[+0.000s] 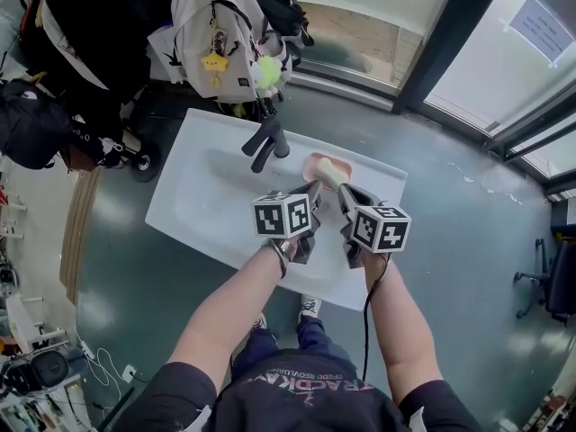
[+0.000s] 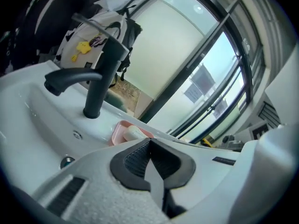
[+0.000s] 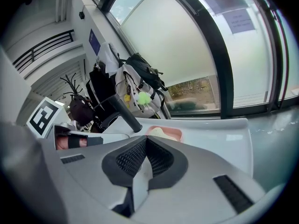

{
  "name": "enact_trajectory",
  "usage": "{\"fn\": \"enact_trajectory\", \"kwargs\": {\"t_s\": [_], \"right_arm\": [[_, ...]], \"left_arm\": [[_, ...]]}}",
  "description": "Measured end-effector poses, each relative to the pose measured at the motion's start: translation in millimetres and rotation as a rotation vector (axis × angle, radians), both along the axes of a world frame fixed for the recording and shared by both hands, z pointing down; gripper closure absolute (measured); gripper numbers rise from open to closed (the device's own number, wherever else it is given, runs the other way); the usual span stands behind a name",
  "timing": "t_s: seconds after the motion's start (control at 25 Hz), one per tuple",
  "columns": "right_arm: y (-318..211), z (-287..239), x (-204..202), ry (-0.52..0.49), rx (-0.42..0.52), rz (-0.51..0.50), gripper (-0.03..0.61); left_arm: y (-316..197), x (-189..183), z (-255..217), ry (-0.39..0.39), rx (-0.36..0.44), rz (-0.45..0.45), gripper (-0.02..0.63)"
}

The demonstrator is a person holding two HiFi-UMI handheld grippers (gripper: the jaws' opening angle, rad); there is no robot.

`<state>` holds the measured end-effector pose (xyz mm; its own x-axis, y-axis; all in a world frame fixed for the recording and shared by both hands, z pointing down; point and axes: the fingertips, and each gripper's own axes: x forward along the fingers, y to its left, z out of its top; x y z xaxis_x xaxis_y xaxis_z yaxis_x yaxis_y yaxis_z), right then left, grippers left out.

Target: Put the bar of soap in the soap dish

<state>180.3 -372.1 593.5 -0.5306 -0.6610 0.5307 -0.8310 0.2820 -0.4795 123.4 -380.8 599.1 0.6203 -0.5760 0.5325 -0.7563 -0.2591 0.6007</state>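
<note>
So the soap bar (image 2: 133, 133) sits in the pink soap dish (image 2: 117, 130) on the sink (image 1: 202, 201) ledge beside the faucet (image 1: 265, 142), with left gripper (image 2: 149, 141) and right gripper (image 3: 145, 139) both clamped shut, empty, just short of it, open basin leftward.

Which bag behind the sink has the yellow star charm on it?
The white backpack right behind the faucet; the other bags are black.

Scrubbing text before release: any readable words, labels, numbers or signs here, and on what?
"RADIKAL", roughly, seen upside down: red print on the person's dark shirt; the smaller line beside it is unreadable.
White paper notice on the window glass: too blurred to read.
Small blue sign on the white wall: too small to read.
</note>
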Motion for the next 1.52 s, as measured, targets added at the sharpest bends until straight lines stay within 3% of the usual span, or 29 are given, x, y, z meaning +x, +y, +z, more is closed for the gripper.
{"fn": "enact_trajectory", "kwargs": {"t_s": [0.24,0.52,1.52], "right_arm": [[26,-11,-6,0.027,0.006,0.021,0.569],[88,-29,-26,0.078,0.028,0.054,0.569],[350,-88,-173,0.091,0.129,0.093,0.569]], "left_arm": [[44,-11,-12,-0.121,0.106,0.184,0.604],[123,-47,-25,-0.107,0.151,0.327,0.604],[362,-206,-81,0.016,0.214,0.437,0.604]]}}
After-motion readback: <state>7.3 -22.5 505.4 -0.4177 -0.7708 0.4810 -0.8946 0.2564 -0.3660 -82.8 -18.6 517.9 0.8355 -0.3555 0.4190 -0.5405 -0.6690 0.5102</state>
